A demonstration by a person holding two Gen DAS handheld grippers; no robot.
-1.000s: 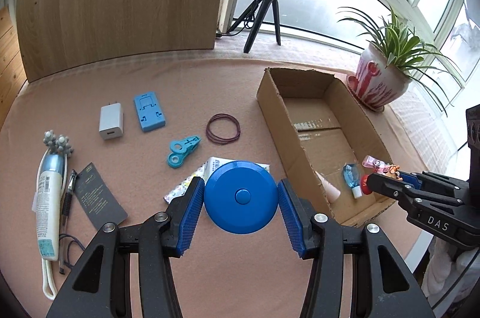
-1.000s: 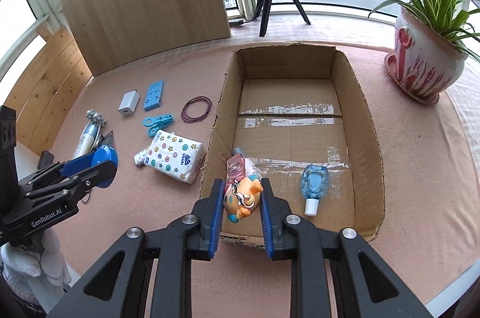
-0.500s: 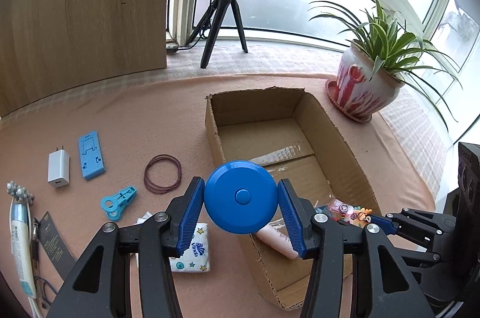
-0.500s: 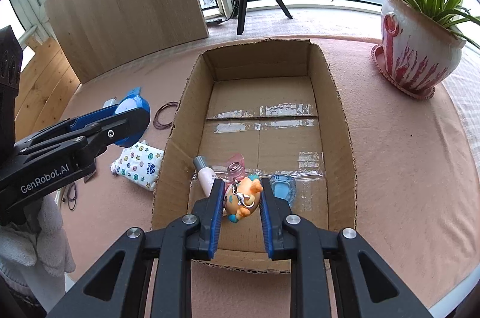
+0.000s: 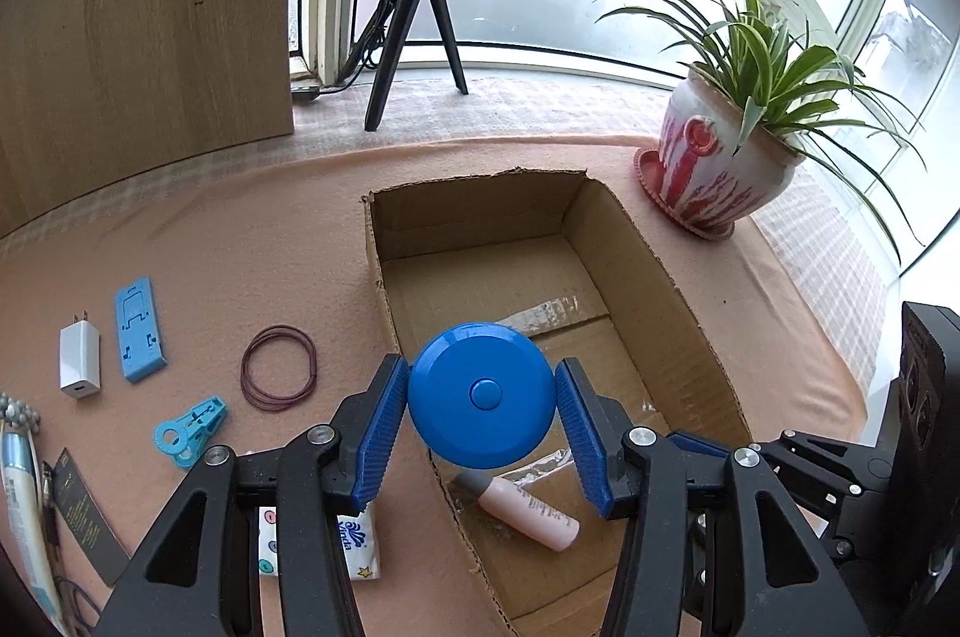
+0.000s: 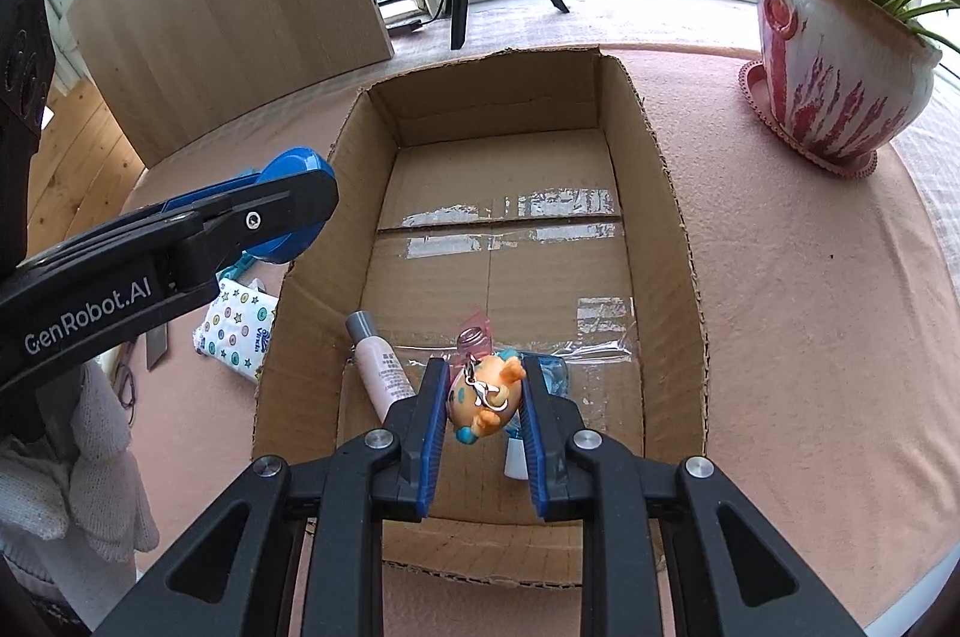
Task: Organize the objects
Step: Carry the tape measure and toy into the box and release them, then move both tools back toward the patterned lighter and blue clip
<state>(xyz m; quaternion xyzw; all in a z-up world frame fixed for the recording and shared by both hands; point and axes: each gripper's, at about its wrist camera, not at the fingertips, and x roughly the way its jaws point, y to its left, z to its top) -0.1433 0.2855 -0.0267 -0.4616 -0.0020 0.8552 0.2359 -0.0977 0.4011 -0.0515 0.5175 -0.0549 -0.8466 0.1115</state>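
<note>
A round blue disc point(image 5: 480, 391) hangs between the pads of my left gripper point(image 5: 481, 400), above the left wall of the open cardboard box point(image 5: 660, 271). The jaws are opening while the pads still touch the disc's rim. The right wrist view shows the same disc point(image 6: 294, 169) at the box's left rim. My right gripper point(image 6: 485, 391) is shut on an orange toy keychain point(image 6: 483, 388), low over the near end of the box point(image 6: 672, 193). A pink tube point(image 6: 384, 367), a blue bottle point(image 6: 549, 373) and a small pink item point(image 6: 474, 337) lie inside.
Left of the box on the pink cloth lie a tissue pack point(image 5: 360, 547), rubber bands point(image 5: 279, 376), a blue clip point(image 5: 192, 424), a blue stand point(image 5: 141, 331) and a white charger point(image 5: 78, 358). A potted plant point(image 5: 714, 163) stands at the right and a tripod point(image 5: 414, 36) behind.
My left gripper carried the blue disc rightward, from above the tissue pack to over the box's left wall. My right gripper moved forward and lower over the box with the toy.
</note>
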